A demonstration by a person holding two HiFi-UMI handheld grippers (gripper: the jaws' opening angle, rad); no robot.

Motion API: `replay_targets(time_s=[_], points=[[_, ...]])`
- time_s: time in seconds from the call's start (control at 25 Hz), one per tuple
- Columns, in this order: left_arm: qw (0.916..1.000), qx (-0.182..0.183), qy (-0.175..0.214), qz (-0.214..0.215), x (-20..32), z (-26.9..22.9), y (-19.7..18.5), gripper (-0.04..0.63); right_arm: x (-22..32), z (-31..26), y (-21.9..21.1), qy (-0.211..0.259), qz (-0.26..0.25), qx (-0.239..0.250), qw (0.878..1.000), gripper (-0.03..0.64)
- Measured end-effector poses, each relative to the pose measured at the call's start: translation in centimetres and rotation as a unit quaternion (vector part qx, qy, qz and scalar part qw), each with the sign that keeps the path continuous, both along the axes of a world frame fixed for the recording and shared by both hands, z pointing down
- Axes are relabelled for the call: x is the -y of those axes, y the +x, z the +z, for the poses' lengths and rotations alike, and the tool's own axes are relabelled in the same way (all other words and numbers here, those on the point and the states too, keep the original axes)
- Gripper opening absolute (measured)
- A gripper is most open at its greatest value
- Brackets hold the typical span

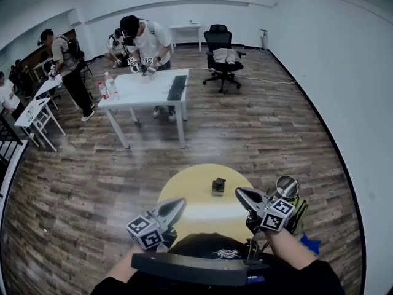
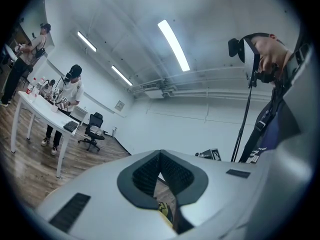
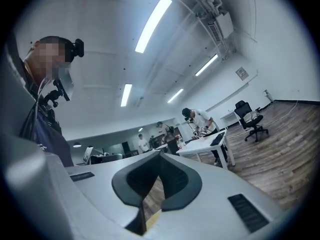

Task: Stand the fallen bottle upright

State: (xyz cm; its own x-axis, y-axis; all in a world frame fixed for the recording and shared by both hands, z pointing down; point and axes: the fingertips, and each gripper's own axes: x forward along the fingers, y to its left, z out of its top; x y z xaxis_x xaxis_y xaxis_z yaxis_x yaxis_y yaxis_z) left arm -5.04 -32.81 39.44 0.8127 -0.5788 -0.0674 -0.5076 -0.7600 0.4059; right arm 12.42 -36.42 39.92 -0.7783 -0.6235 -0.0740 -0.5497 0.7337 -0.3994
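The small dark bottle (image 1: pixel 218 185) sits near the middle of the round yellow table (image 1: pixel 184 190), a little toward its far side. From my head view it looks to be standing on its base with the cap on top, though it is too small and dark for me to be sure of more than that. Neither tool touches it. My right gripper (image 1: pixel 241 193) hangs just beside it on the near right with the jaws pressed together on nothing, and my left gripper (image 1: pixel 178 204) sits at the table's near left edge, likewise clenched and empty. Each gripper's own view shows the pads meeting at the tip, with only floor and a sliver of yellow showing through the hollow behind them. I judge the standing-up all but done, so the care now lies in not undoing it. I would draw the right tool away along a line that does not sweep past the cap, and check that the bottle does not rock. The tabletop looks smooth and glossy, with a bright glare near me, so a nudged bottle would probably slide or tip easily. Beyond lies a dark wooden floor (image 1: pixel 270 134). There is a white table (image 1: pixel 144 92) with a keyboard (image 1: pixel 177 86) where a person in a white shirt (image 1: pixel 150 39) is working, a black office chair (image 1: pixel 221 57), and white walls.
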Motion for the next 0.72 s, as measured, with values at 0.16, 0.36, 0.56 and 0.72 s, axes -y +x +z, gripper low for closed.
replay_targets(time_s=[0.16, 0.36, 0.56, 0.72], points=[[1.0000, -0.002, -0.003, 0.001, 0.2, -0.1, -0.3, 0.023, 0.1, -0.3, -0.7, 0.006, -0.008, -0.014, 1.000, -0.011], [1.0000, -0.001, -0.001, 0.002, 0.0, 0.5, -0.6, 0.023, -0.1, 0.0, -0.8, 0.008, -0.011, -0.022, 1.000, -0.011], [1.0000, 0.000, -0.001, 0.000, 0.0, 0.4, -0.7, 0.023, -0.2, 0.0, -1.2, 0.015, -0.018, -0.033, 0.999, -0.011], [1.0000, 0.000, 0.000, 0.001, 0.2, 0.7, -0.5, 0.023, 0.1, 0.1, -1.1, 0.018, -0.021, -0.036, 0.999, -0.011]])
